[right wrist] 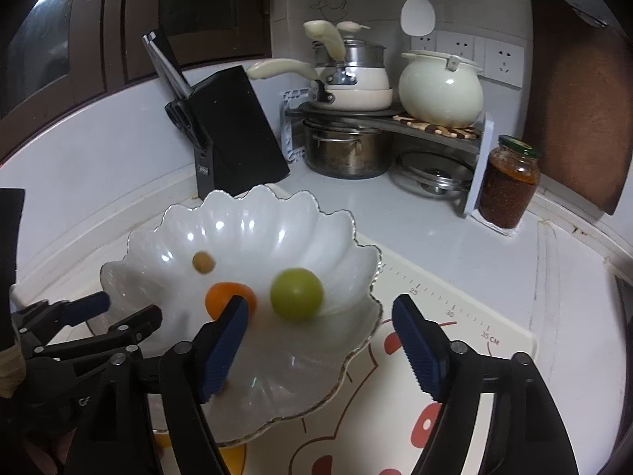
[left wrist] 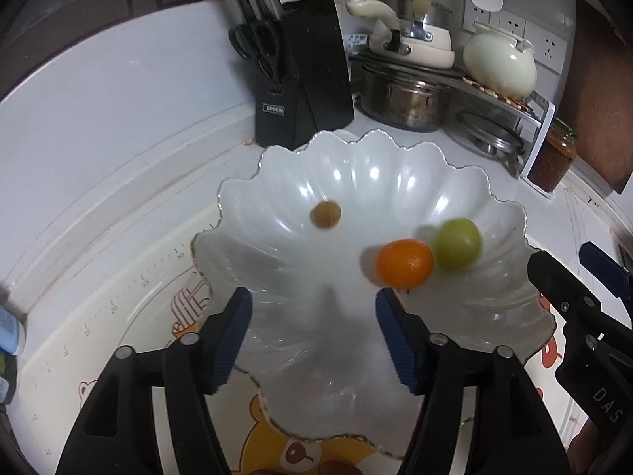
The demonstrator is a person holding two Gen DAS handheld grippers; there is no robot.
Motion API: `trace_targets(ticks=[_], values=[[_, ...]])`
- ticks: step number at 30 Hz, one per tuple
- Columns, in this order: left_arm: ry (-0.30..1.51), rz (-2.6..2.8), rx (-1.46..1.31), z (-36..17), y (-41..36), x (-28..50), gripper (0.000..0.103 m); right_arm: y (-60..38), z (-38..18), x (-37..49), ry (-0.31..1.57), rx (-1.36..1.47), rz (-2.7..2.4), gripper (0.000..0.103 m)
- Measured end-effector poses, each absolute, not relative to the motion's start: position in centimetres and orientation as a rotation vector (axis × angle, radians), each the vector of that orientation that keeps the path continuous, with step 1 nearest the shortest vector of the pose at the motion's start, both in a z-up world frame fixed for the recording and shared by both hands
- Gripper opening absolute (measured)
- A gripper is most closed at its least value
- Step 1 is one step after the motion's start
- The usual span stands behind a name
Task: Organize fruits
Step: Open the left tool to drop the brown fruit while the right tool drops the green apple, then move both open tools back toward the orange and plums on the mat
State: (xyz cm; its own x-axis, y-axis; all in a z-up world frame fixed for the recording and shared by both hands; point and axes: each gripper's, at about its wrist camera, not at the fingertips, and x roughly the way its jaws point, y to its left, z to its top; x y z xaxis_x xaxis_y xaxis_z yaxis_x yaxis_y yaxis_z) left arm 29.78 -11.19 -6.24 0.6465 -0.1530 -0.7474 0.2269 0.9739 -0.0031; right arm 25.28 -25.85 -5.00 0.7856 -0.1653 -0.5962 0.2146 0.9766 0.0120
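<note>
The bowl sits open from above, with three small fruits inside: an orange one touching a green one, and a brown one apart. Behind its rim stand a knife block, stacked pots and a jar. The desk right of the bowl lies free.

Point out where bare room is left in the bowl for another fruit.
Free: the bowl's near half by the left gripper, and its far wall behind the small brown fruit. Crowded: the right side, where orange fruit and green fruit touch.
</note>
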Motion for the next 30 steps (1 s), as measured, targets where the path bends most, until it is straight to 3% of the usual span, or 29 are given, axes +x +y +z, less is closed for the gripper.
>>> trace_targets(ticks=[10, 30], values=[[0.789, -0.201, 0.114, -4.4, -10.8, 27.6, 0.081, -26.1, -3.4, 23.0, 0.595, 0.089, -0.242, 0.088], [0.723, -0.19, 0.109, -1.9, -9.0, 22.4, 0.081, -24.2, -0.9, 18.1, 0.521, 0.088, -0.215, 0.088]])
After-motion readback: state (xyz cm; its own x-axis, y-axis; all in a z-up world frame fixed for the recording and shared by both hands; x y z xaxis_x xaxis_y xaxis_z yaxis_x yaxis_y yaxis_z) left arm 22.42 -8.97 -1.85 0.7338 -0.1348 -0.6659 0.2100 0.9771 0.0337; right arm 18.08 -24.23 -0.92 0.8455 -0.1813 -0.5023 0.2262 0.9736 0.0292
